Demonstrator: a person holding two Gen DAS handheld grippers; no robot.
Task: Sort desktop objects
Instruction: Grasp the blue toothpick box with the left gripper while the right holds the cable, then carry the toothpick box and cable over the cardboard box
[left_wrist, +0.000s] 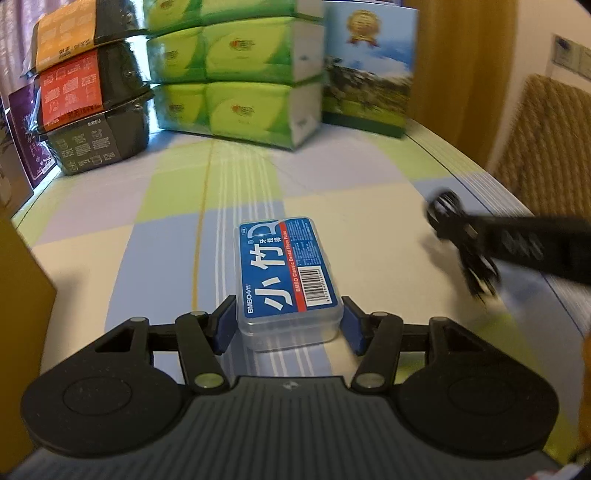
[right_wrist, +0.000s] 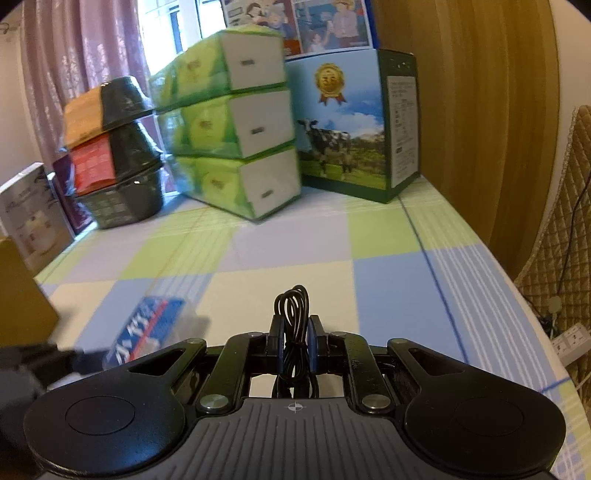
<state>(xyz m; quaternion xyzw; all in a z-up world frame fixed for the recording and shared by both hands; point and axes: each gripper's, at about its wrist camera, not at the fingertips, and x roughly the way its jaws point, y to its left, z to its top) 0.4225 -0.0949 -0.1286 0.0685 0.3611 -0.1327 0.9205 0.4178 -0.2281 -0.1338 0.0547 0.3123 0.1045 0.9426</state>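
On the checked pastel tablecloth (left_wrist: 369, 206), the left gripper (left_wrist: 289, 325) is straddling the clear, blue-labelled plastic floss box (left_wrist: 286, 273), fingers released. To its right, the right gripper (right_wrist: 295, 341) is clenching a coiled black cable (right_wrist: 293, 325).

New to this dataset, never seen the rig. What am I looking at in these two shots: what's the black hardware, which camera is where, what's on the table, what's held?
There is no robot arm: a person holds a two-finger gripper in each hand, and each carries a fisheye camera looking along its fingers.

Left wrist view: the left gripper is open, its blue pads on either side of a clear dental floss box lying on the checked tablecloth.

Right wrist view: the right gripper is shut on a coiled black cable.

At the back stand stacked green tissue packs, a milk carton box and stacked dark bowls.
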